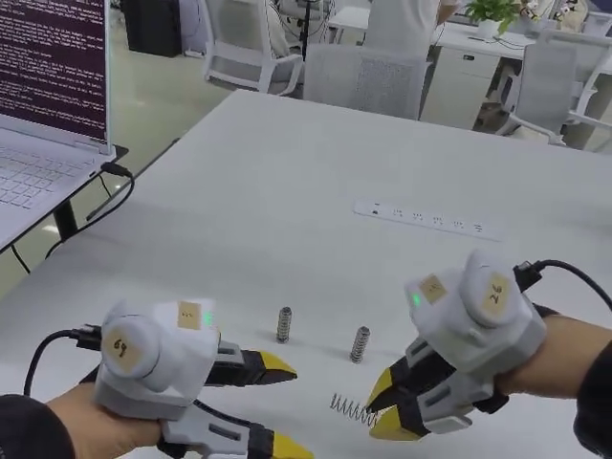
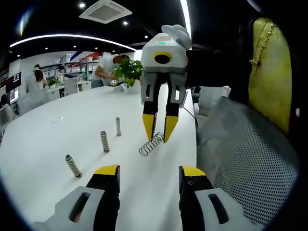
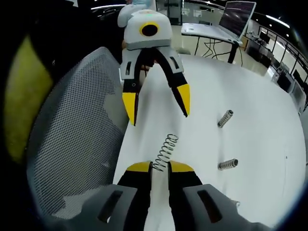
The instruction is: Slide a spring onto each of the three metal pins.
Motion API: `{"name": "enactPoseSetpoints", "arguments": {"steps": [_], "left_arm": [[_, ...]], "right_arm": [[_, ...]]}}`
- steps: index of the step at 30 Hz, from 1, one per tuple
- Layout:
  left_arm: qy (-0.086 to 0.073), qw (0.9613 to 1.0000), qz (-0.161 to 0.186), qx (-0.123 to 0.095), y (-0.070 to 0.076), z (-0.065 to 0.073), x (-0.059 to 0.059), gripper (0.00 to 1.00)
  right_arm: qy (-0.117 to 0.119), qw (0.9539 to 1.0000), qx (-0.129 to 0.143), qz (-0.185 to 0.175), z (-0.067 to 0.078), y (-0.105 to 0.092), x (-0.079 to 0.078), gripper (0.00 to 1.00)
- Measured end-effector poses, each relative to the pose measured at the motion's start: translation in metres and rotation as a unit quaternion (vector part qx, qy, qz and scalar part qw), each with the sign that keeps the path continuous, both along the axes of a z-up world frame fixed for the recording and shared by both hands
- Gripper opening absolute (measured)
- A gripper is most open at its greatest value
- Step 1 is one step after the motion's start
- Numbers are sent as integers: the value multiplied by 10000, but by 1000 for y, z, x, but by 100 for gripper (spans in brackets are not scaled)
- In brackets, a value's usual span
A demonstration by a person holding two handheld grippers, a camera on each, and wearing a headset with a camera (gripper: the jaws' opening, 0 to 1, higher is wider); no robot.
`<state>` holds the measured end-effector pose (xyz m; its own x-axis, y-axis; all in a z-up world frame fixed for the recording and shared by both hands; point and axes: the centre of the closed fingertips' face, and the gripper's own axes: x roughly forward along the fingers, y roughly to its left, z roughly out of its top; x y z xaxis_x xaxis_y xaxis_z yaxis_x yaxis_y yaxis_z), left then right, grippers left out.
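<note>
Near the worktop's (image 1: 287, 172) near edge, a sprung pin (image 1: 284, 325) and a second sprung pin (image 1: 360, 344) stand apart, a bare pin (image 2: 118, 126) beyond them. Open surface stretches to the power strip (image 1: 427, 220) toward the far edge. A laptop (image 1: 53, 67) crowds the left edge, and a mesh chair (image 2: 250, 159) stands at the near edge.

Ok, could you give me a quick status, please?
Right hand-held gripper shut on loose spring. Left hand-held gripper open, empty. Two pins sprung, third pin bare. Nothing blocking.
</note>
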<state>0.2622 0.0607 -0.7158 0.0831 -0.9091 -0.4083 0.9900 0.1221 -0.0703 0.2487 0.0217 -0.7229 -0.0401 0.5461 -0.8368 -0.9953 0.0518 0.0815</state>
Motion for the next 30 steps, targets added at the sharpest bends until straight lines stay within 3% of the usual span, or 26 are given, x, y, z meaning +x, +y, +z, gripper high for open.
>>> {"name": "enactPoseSetpoints", "arguments": {"steps": [11, 22, 30], "left_arm": [[57, 9988, -418, -243, -8, 10, -11, 31], [37, 9972, -710, -235, -14, 11, -21, 16], [4, 9968, -771, -189, -14, 9, -22, 8]], "right_arm": [[-87, 9986, -52, 529, 9, 12, -11, 10], [-81, 9959, -157, 889, 12, 20, -19, 10], [-58, 9945, -230, 1020, 10, 19, -22, 10]]}}
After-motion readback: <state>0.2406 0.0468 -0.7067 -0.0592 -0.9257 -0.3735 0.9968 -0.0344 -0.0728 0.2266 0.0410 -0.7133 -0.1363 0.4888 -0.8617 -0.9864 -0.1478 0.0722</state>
